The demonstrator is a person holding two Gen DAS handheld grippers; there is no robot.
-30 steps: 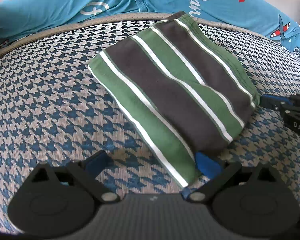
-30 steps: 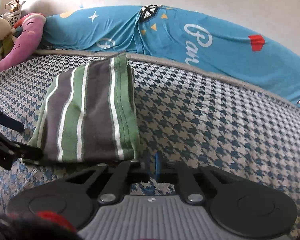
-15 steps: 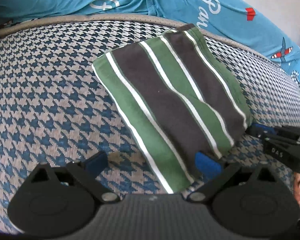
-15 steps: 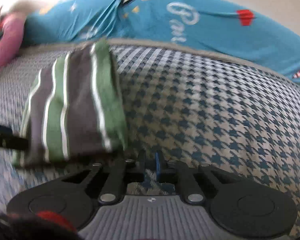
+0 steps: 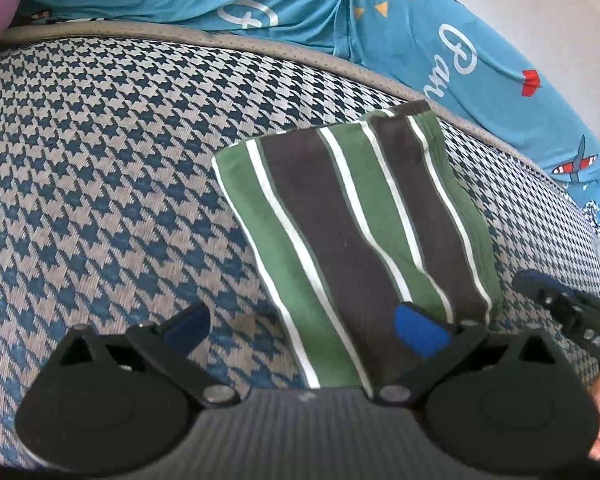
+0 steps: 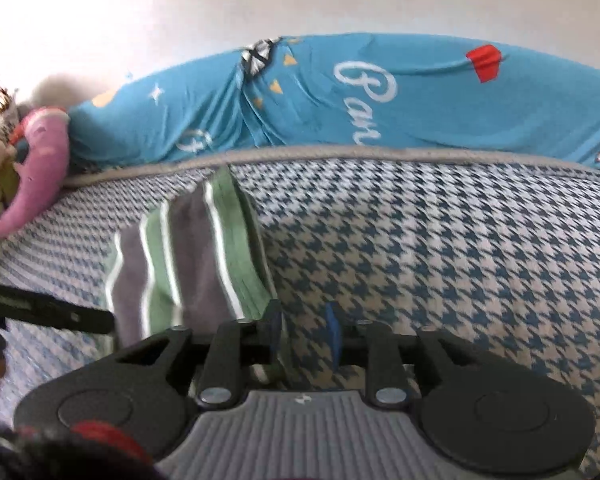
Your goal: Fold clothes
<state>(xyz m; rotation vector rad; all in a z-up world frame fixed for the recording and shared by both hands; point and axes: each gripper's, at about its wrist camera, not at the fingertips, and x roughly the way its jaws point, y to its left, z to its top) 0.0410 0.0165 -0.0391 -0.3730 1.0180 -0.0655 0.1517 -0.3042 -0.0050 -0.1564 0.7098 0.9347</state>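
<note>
1. One folded garment (image 5: 360, 232), striped green, dark grey and white, lies flat on the houndstooth bed (image 5: 100, 168), its far corner near the bed's piped edge.
2. Left gripper (image 5: 304, 328): its two blue-padded fingers (image 5: 420, 336) stand wide apart; the right pad lies over the garment's near end, the left one over bare bed. They grip nothing.
3. Right gripper (image 6: 306, 336): two fingers a small gap apart, at the garment's near right corner; whether cloth is pinched, I cannot tell.
4. Beyond the bed: one blue printed sheet (image 6: 400, 100), one pink plush (image 6: 40, 176) at the left.
</note>
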